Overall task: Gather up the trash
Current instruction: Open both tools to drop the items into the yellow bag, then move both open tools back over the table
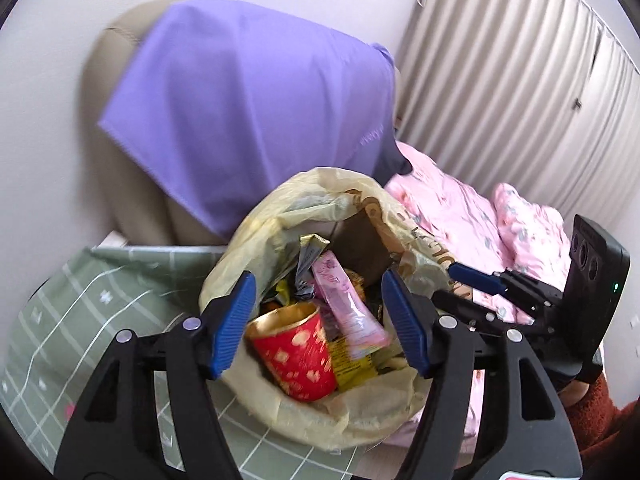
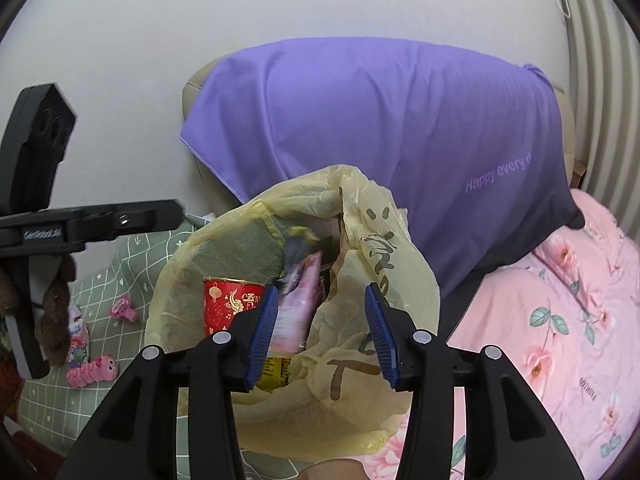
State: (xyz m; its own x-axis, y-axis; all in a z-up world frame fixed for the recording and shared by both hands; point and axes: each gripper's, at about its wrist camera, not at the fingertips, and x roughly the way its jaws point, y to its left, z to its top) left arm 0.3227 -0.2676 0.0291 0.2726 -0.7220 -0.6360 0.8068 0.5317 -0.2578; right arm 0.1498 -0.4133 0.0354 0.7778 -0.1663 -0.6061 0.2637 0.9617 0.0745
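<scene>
Yellow plastic bag (image 1: 280,216) standing open on the bed, filled with trash: red cup (image 1: 296,354), pink wrapper (image 1: 348,300), yellow packet (image 1: 352,364). Left gripper (image 1: 316,320) and right gripper (image 2: 320,328) both spread wide, holding nothing.

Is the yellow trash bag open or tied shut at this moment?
Open. The yellow bag's mouth gapes wide, showing a red cup and pink wrapper inside.

Both wrist views look steeply down, close over the open yellow bag (image 1: 280,216) (lower centre); shared backdrop: purple cloth (image 2: 380,120), pink bedding (image 1: 460,216).
</scene>
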